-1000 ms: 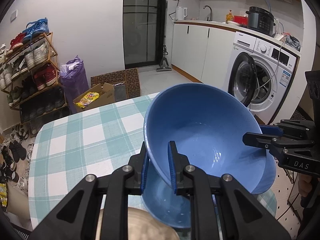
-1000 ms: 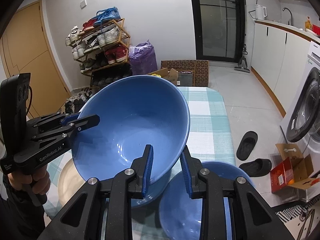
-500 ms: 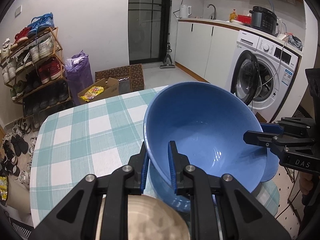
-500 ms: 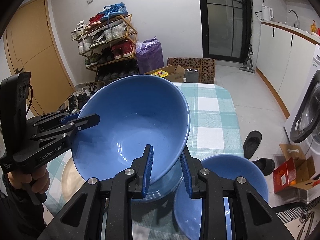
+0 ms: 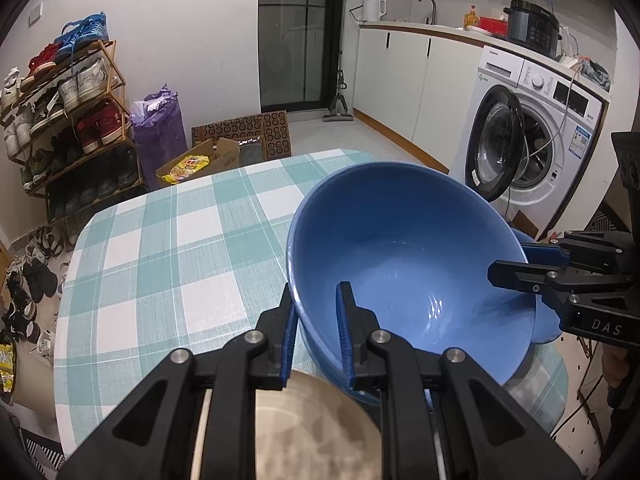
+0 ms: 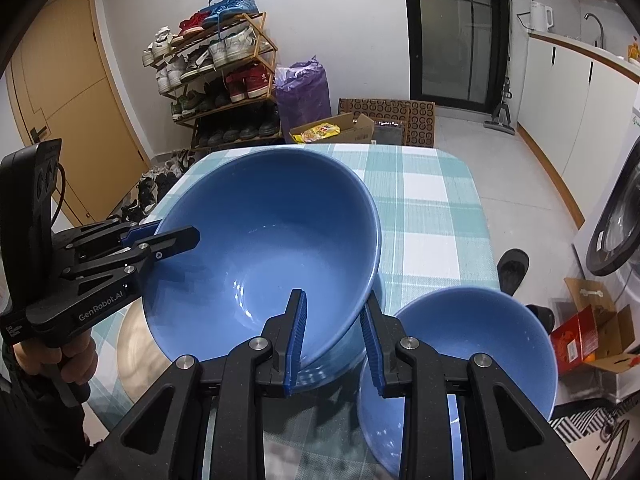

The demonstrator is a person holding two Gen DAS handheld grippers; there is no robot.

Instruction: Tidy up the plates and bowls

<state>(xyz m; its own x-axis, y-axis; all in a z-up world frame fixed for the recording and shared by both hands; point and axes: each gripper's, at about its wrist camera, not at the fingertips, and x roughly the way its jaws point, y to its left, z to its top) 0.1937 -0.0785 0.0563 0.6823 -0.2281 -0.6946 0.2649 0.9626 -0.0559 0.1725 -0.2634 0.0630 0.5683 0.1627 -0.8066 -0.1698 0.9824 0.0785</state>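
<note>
Large blue bowl (image 5: 404, 256): smooth, glossy, round, deep; tilted above the checked teal-and-white tablecloth (image 5: 168, 264); left gripper (image 5: 316, 332) clamped tight on its near rim, right gripper (image 6: 334, 332) pinching the opposite rim, one pad inside, one outside; smaller blue bowl (image 6: 472, 344) just right of it; beige plate (image 5: 316, 428) beneath the left gripper; against earlier frames, bowl sits lower, nearer the cloth.

Left gripper (image 5: 316, 336) and right gripper (image 6: 334, 338) — both clamped (angled downward)
</note>
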